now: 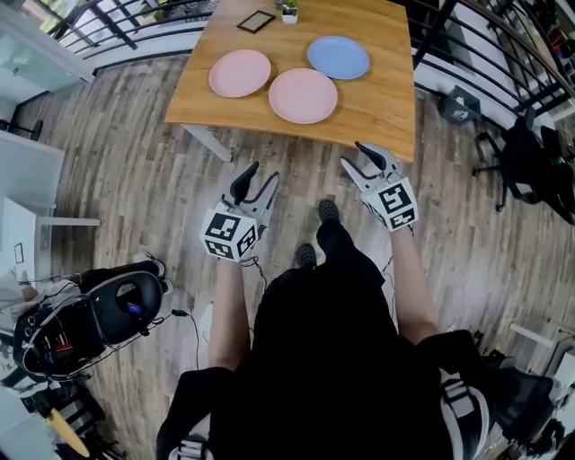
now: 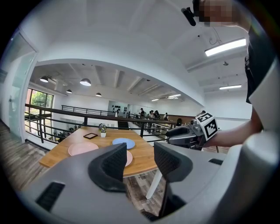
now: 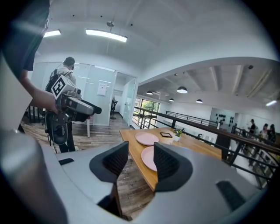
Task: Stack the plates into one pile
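Below the head camera, a wooden surface carries three plates lying apart and unstacked: a left pink plate, a near pink plate just beside it toward the front edge, and a blue plate behind that one; a small potted plant and a dark frame sit at the far edge; the left tongs and right tongs hang over the plank floor short of the surface, both spread and empty. Along the left gripper view, the left tongs stand wide apart with nothing between them; the surface lies beyond, the near pink plate partly behind one jaw, and the right tongs show at the right. Along the right gripper view, the right tongs gape likewise, gripping nothing; both pink plates lie ahead on the surface, well clear of the jaws.
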Available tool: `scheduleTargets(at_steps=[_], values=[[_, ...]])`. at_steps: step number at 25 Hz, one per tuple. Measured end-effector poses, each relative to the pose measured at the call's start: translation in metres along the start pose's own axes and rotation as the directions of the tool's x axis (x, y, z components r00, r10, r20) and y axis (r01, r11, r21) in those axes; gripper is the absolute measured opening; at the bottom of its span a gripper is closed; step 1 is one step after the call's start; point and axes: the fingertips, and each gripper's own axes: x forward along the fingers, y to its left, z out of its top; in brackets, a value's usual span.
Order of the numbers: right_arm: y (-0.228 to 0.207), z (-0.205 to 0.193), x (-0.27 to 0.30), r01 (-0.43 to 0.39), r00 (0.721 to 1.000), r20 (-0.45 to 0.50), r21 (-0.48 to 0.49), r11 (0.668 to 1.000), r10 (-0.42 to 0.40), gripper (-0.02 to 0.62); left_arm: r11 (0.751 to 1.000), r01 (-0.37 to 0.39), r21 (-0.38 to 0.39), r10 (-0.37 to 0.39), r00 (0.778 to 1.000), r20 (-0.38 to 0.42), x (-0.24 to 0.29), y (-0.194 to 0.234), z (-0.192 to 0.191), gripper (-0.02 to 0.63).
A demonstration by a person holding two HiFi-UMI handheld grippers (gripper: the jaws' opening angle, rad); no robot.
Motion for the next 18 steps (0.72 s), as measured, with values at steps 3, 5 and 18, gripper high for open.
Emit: scheduleTargets(at_steps=[3,5,18], values=[[-0.007,-0.004,-0.002,-0.005,1.000,-0.005,0.008,1.000,0.005,0.193,1.000,-0.005,0.000,0.005,1.000,-0.010,0.005,-0.004,0.001,0.195],[-0.012,-0.007,-0.002,-0.011,1.000,-0.009,0.011,1.000,0.012,0.193,1.000,-0.009,-0.005,0.009,1.000,-0.015,0.011,-0.006,0.001,0.195],[-0.042,-0.012,0.040,-0.068,0.997,-0.036,0.016,0.998,0.069,0.193,0.999,-0.043,-0.030,0.042,0.998,-0.049,0.048,0.023,0.002,0.195]])
